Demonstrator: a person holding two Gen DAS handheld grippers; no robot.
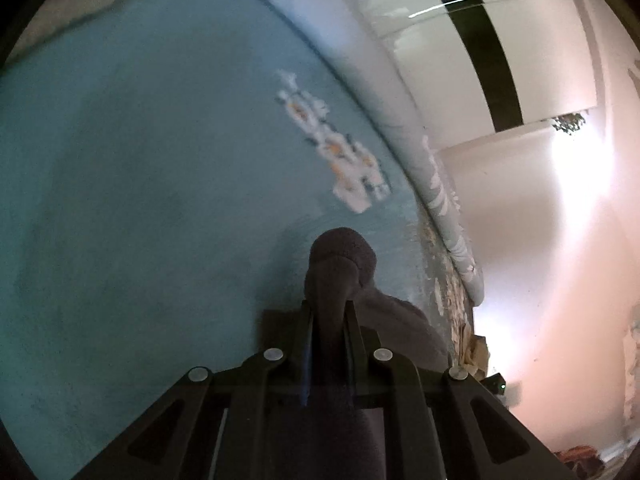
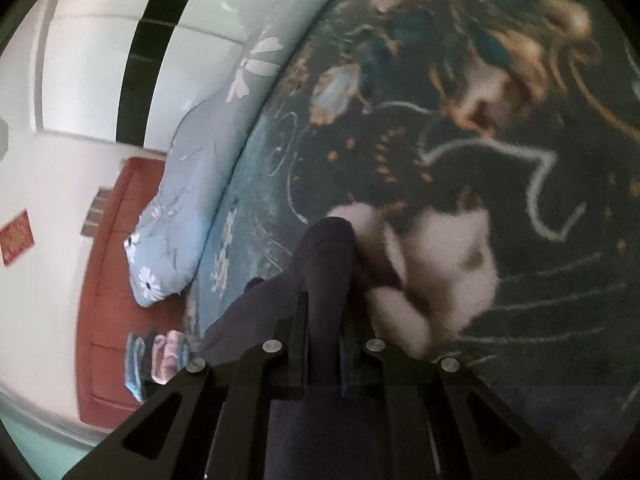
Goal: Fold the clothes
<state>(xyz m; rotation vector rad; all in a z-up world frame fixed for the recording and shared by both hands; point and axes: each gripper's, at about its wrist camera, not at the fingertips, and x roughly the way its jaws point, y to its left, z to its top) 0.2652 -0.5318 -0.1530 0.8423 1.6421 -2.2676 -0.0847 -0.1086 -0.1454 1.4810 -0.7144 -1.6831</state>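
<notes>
You held the dark garment (image 1: 340, 272) in both grippers. In the left wrist view, a bunched fold of it stood up from between the fingers (image 1: 306, 344) at lower centre of the frame, its long axis running straight away from the camera toward the upper frame, with more cloth spilling to the lower right. The left gripper (image 1: 329, 320) had its fingers drawn narrow and clamped on that fold. Your left gripper pointed across the teal bedspread (image 1: 120, 200), which filled the left and centre of the frame; a white and orange printed patch (image 1: 340, 152) lay on it above the fold.

In the right wrist view, the dark garment (image 2: 328, 272) again rose from between the fingers (image 2: 300, 340) at lower centre, its long axis running up the frame, and trailed off to the lower left. The right gripper (image 2: 324, 320) had its fingers narrow and closed on the cloth. Your right gripper pointed over a dark patterned blanket (image 2: 500, 140) at centre and right. A blue floral pillow (image 2: 180, 220) lay at left centre, and a red door (image 2: 108, 280) stood at lower left.
</notes>
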